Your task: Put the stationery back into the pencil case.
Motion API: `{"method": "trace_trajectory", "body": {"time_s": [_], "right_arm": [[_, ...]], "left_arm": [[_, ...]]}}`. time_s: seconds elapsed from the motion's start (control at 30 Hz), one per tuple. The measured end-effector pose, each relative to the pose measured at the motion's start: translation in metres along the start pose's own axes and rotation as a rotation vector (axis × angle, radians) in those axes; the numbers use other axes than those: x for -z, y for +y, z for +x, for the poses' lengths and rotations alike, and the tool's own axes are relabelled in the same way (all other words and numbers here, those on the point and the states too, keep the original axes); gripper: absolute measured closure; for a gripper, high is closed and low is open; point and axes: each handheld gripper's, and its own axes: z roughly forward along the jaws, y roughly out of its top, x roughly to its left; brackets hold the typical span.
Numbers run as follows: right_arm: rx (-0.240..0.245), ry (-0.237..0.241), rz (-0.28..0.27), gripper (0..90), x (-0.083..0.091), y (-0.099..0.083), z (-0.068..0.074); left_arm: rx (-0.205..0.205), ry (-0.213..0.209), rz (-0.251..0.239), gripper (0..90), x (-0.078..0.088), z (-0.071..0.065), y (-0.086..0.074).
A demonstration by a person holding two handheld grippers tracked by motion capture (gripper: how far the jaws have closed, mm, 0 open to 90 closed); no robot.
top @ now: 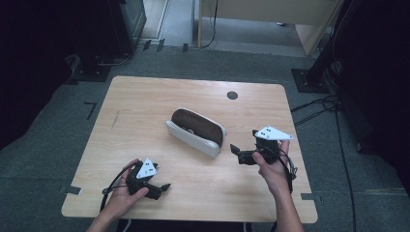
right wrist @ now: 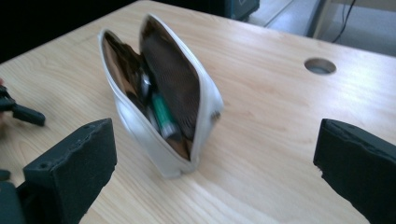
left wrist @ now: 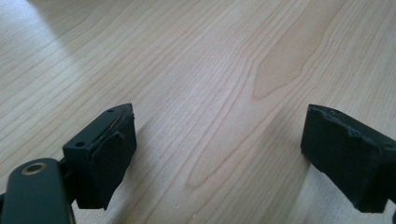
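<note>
A white pouch (top: 196,133) with a brown lining lies open at the middle of the wooden table (top: 145,96). In the right gripper view the pouch (right wrist: 159,107) holds a green tube-like item (right wrist: 161,114) and other small things that are too blurred to name. My right gripper (top: 244,142) sits just right of the pouch and points at it. Its jaws (right wrist: 215,149) are spread wide with nothing between them. My left gripper (top: 162,190) rests near the front left of the table. It is open over bare wood (left wrist: 217,154) and apart from the pouch.
A round cable hole (top: 232,95) is in the table's far right part. Grey carpet surrounds the table, with black stands at the back left (top: 92,63) and right (top: 309,77). Loose cables (top: 319,104) lie on the floor to the right.
</note>
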Motion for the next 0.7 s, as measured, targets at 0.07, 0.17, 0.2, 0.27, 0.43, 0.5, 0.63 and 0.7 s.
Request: {"method": "trace_trajectory", "body": {"time_s": [0.07, 0.17, 0.2, 0.27, 0.43, 0.5, 0.63, 0.7], "right_arm": [[-0.001, -0.006, 0.005, 0.0, 0.001, -0.005, -0.002], [-0.016, -0.027, 0.022, 0.0, 0.003, -0.017, -0.007], [-0.015, -0.03, 0.023, 0.0, 0.004, -0.02, -0.009], [-0.035, -0.052, 0.041, 0.0, 0.006, -0.033, -0.015], [-0.062, -0.082, 0.06, 0.0, 0.01, -0.05, -0.026], [-0.07, -0.124, 0.088, 0.0, 0.012, -0.065, -0.034], [-0.098, -0.138, 0.103, 0.0, 0.015, -0.078, -0.041], [-0.124, -0.151, 0.113, 0.0, 0.018, -0.09, -0.048]], "left_arm": [[0.0, 0.0, 0.0, 10.9, 0.0, 0.0, 0.0], [0.001, -0.001, 0.0, 10.9, 0.0, 0.0, 0.0], [0.0, 0.0, 0.001, 10.9, 0.0, 0.0, 0.0], [0.0, 0.0, 0.001, 10.9, 0.0, 0.0, 0.0], [0.0, 0.0, 0.001, 10.9, 0.0, 0.0, 0.0], [0.0, 0.0, 0.001, 10.9, 0.0, 0.0, 0.0], [-0.001, 0.0, 0.001, 10.9, 0.0, 0.0, 0.0], [0.0, 0.0, 0.001, 10.9, 0.0, 0.0, 0.0]]}}
